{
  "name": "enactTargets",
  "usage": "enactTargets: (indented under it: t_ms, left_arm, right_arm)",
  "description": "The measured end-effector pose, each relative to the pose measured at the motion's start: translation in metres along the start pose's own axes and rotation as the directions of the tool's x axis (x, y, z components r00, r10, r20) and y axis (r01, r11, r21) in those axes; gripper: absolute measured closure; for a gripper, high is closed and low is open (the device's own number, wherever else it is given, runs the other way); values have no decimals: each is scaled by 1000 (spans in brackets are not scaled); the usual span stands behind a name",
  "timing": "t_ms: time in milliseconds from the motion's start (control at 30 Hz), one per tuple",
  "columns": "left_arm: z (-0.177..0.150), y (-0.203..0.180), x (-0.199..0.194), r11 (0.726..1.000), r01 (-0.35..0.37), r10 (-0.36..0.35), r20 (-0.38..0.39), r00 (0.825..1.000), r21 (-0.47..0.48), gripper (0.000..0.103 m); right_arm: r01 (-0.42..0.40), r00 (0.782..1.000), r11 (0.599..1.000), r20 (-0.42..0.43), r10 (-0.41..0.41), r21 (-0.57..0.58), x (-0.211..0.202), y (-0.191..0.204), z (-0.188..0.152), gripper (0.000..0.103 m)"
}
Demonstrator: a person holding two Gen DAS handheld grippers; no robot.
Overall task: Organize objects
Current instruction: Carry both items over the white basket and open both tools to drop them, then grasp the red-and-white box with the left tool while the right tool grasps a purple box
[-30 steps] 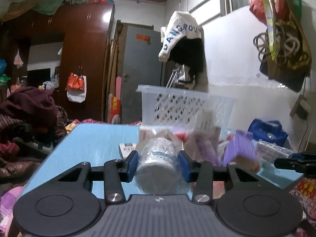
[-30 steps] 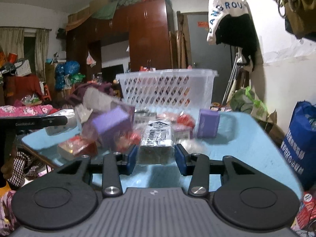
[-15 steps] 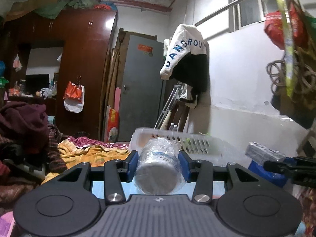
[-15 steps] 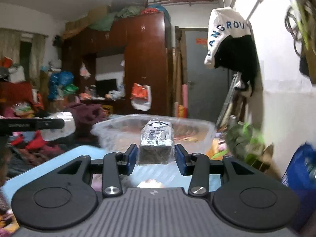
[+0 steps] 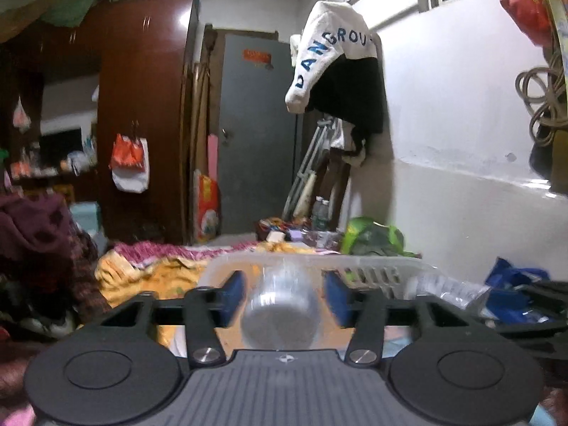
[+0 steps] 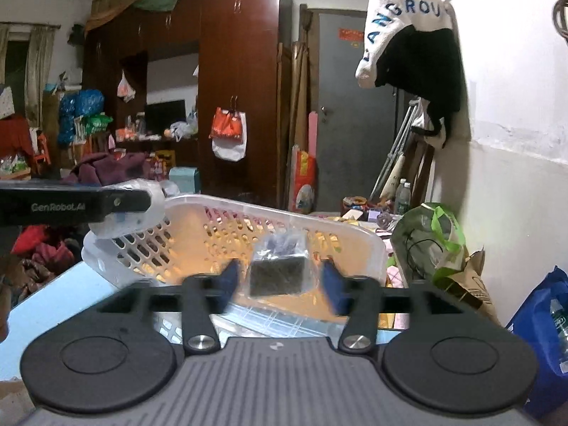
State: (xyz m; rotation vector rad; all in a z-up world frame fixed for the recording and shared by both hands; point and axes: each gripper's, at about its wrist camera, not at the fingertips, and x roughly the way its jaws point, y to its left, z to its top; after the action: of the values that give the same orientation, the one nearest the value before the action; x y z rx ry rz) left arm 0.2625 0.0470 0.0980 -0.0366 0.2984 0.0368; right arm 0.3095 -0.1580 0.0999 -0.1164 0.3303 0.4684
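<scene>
My left gripper (image 5: 282,293) hangs over the white plastic basket (image 5: 383,264); its jaws are opening. A clear plastic bottle (image 5: 280,312) lies between the blue pads (image 5: 234,293) with a gap on each side, no longer pressed. My right gripper (image 6: 280,278) is above the same basket (image 6: 227,213), its jaws also opening. A dark block in clear wrap (image 6: 278,271) sits between them, free of both pads. The left gripper (image 6: 124,200) with its bottle also shows at the left of the right wrist view.
The basket stands on a light blue table (image 6: 64,291). A white wall (image 5: 461,106) with a hanging white and black garment (image 5: 337,71) runs along the right. A green bag (image 6: 429,241) and a blue bag (image 6: 543,326) sit beside the table. A brown wardrobe (image 6: 241,71) stands behind.
Both grippers rose from the cluttered table and moved over the basket. Their jaws, shut on the bottle and the wrapped block before, now stand apart from them.
</scene>
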Motion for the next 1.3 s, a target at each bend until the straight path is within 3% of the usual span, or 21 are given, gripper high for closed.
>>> enactTargets:
  t_ms: [33,133,200,300,400,500,633,833,900,1100,1300]
  left_arm:
    - [1,0,0,1000,-15,15,-10,1000,9,8]
    - [-2,1,-25,999,0,-1,39,999,38,7]
    - [-14,6,-57,999,14,-17,73,997,35,7]
    - [-56,11,-114,998,30,-36,108,994,61,7]
    - [-109,13,-166,996,68,-77,142,987,64,7]
    - [-138,13,-193,995,86,-91,138,986,41,7]
    - [-160,6,-200,996,87,-86,116,990,-5,8]
    - [-189,-15,-218,996,67,-73,96,993,58,8]
    - [-194,-24,-217,994,44,-53,85,995,101,8]
    - [-211,-36,-206,992,34,-38,35,999,119,8]
    - [-225,-45,-195,990,5,-6,11,1000,138,8]
  right_arm:
    - [9,1000,1000,7,-9,1,-1,0,3,14]
    - [-4,999,1000,54,4,-6,-24,-1,2,12]
    - [-20,994,999,107,18,25,-49,-6,-7,0]
    - [-91,986,995,141,83,48,-93,-12,-46,0]
    - [-127,981,990,159,115,69,-137,-13,-107,0]
    - [-141,975,983,191,117,117,-174,-13,-157,0]
    - [-131,975,976,202,95,176,-195,-1,-192,0]
    - [-154,973,988,178,147,27,-214,45,-211,0]
    - [-184,974,983,136,184,-10,-217,55,-222,0]
    - [-224,973,974,44,225,-19,-198,67,-237,10]
    - [-252,967,968,-40,252,17,-183,64,-255,30]
